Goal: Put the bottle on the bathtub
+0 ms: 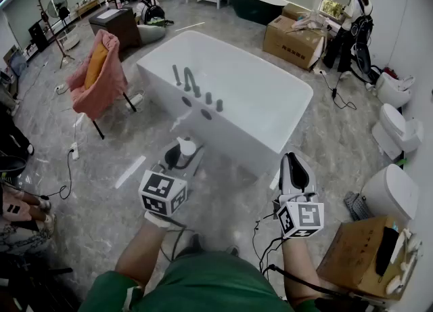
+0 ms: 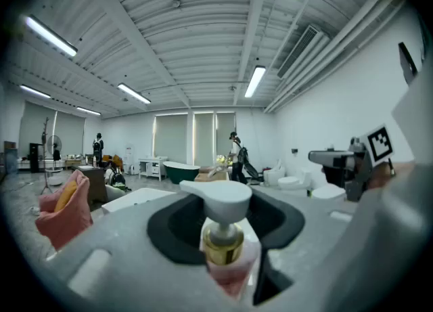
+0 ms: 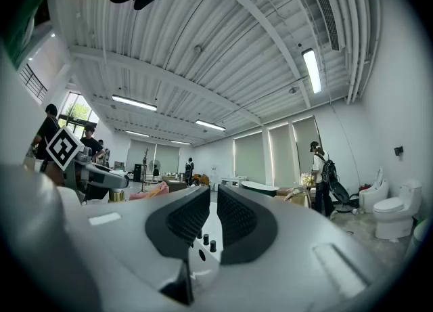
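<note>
Left gripper (image 1: 177, 158) is clamped on the pump bottle (image 2: 222, 243), which is carried in the air just near of the bathtub (image 1: 223, 141) and not yet over the rim. Right gripper (image 3: 210, 219) has its jaws almost together with nothing between them.

The bottle looks like smooth, stiff plastic. It is likely light and a bit slippery, and top-heavy at the white pump. Best hold is on the body below the gold collar.

Lower body and fill level are hidden by the jaws. The head view shows only the pump top. Faucet fittings (image 1: 195, 87) take up the tub's left ledge.

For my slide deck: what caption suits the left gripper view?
Left gripper clamps a pump bottle, with the white bathtub ahead.
</note>
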`<state>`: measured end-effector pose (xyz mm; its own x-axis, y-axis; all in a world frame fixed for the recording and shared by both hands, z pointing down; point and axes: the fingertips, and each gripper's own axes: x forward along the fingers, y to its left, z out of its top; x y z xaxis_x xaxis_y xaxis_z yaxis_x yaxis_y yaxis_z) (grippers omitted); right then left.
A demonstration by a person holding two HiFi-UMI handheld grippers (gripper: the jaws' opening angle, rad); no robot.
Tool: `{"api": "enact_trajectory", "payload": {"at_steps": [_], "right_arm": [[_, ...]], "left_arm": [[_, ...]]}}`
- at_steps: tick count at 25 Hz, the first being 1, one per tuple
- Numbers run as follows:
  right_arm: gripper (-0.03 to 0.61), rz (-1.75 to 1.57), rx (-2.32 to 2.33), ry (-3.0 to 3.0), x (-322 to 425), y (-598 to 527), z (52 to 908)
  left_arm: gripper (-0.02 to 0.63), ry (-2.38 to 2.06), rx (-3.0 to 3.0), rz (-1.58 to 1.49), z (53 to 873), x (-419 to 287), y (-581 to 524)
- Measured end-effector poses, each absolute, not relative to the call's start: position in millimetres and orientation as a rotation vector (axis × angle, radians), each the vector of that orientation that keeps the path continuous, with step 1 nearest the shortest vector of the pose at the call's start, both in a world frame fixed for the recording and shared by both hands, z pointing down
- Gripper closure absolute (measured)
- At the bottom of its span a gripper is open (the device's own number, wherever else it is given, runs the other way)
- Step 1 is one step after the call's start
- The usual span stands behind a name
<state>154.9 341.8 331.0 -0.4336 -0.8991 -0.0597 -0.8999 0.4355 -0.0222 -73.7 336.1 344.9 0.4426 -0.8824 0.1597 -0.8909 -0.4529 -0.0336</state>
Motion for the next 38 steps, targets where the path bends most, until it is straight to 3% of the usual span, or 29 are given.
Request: {"api": "enact_trajectory", "payload": {"at_steps": [6, 18, 38], "right_arm": [[0.543, 0.009, -1.616, 2.619, 201.4, 353.5, 335.0], [0.543, -0.063, -1.552, 2.618, 243.1, 364.0, 338.8], [0.537, -0.101, -1.608, 2.641, 189.2, 263.9, 350.2]], "left_arm": [[0.446, -1.621, 2.61, 0.254, 346.3, -23.9, 351.9], [0.446, -1.676, 2.591, 0.246, 335.0, 7.4, 365.6], [0.446, -1.603, 2.651, 0.162, 325.7, -37.0, 251.5]]}}
